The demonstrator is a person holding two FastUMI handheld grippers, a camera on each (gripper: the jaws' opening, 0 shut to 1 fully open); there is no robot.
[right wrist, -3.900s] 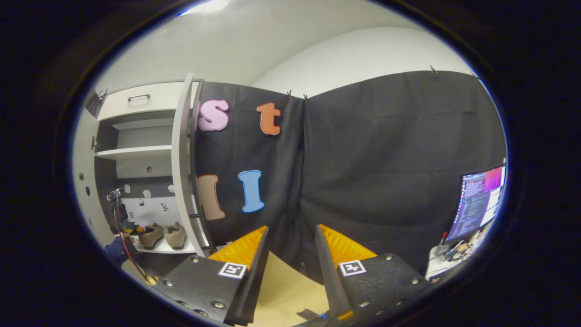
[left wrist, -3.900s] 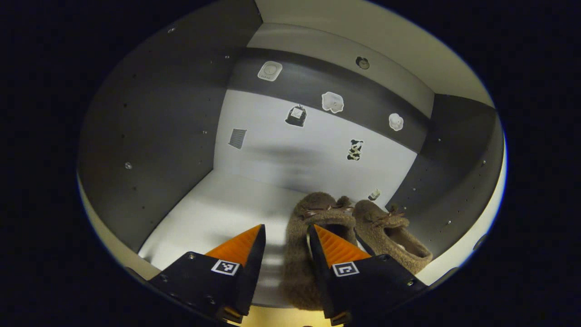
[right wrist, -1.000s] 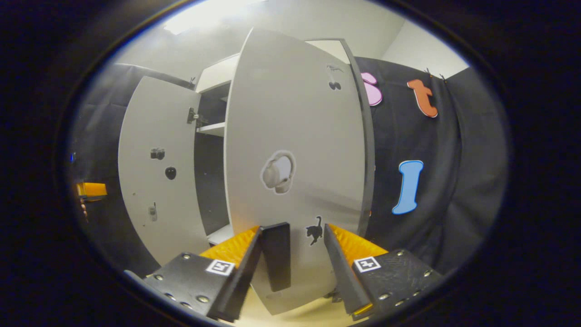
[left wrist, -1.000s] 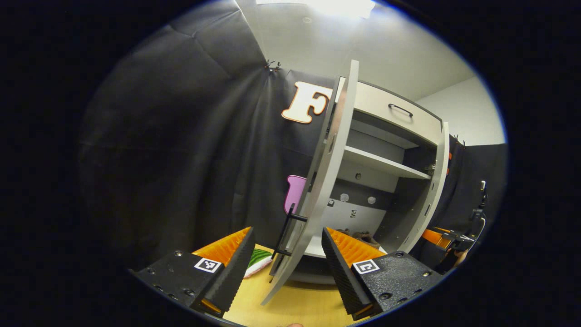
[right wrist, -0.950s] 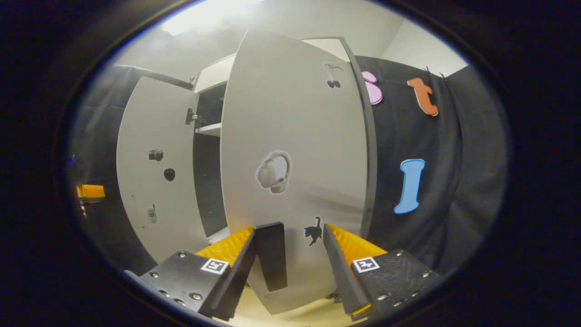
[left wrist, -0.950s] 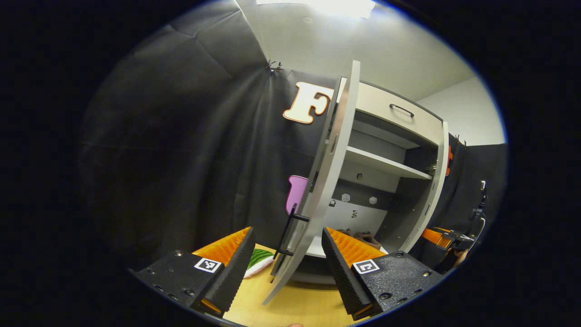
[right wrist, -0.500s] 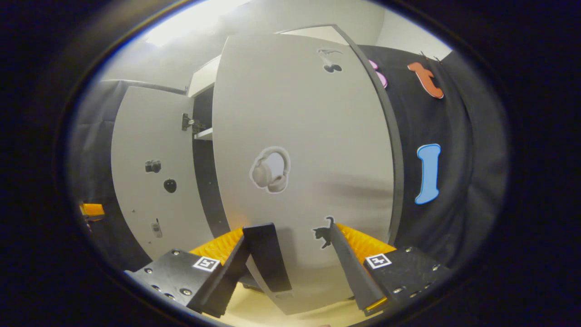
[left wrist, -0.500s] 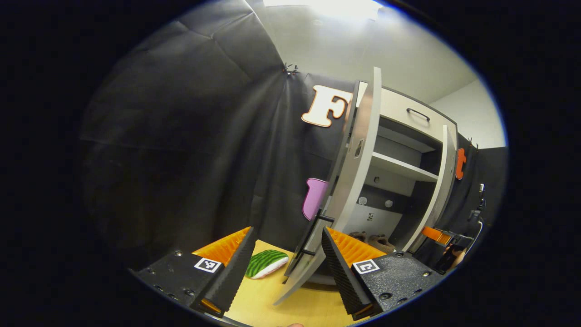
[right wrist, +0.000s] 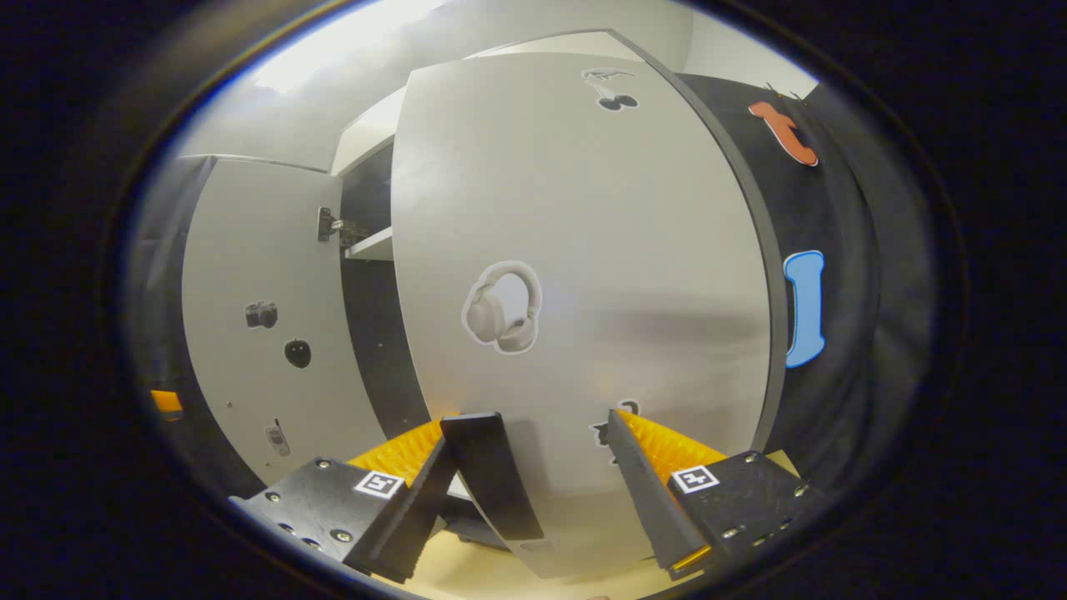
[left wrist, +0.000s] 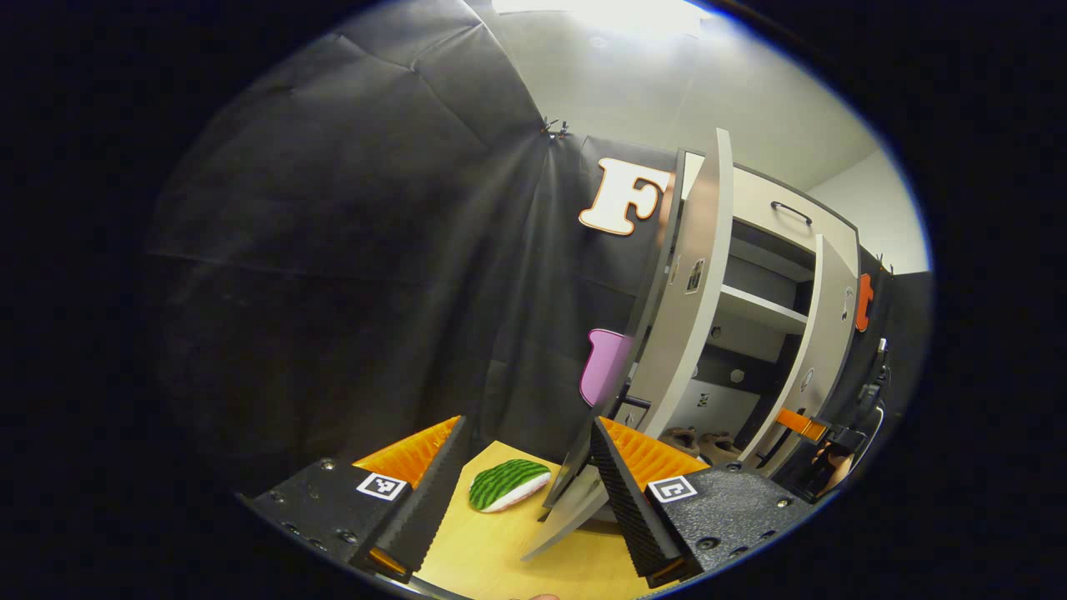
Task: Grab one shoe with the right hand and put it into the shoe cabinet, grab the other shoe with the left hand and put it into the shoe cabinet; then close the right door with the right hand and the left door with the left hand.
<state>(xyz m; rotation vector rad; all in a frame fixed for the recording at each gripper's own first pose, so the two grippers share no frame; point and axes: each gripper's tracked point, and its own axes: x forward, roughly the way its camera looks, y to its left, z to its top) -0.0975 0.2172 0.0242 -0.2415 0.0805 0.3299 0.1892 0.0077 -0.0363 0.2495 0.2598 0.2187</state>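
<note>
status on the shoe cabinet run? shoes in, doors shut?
Done: both shoes sit on the cabinet's bottom shelf. In hand: the right hand-held gripper, open, is against the right door, which stands ajar. Left: shut it, then the left door with the left hand-held gripper, also open.

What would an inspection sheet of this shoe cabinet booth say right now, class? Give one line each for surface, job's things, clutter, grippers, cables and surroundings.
Surface: wooden floor, pale and bare in front of the cabinet.
Job's things: two brown shoes sit side by side on the bottom shelf of the shoe cabinet; left door stands open; right door is partly swung in, not shut.
Clutter: watermelon-slice toy lies on the floor by the left door.
Grippers: left gripper open, holding nothing; right gripper open, at the right door's inner face.
Cables: nothing seen.
Surroundings: black cloth wall; stickers on both doors, including headphones sticker.
</note>
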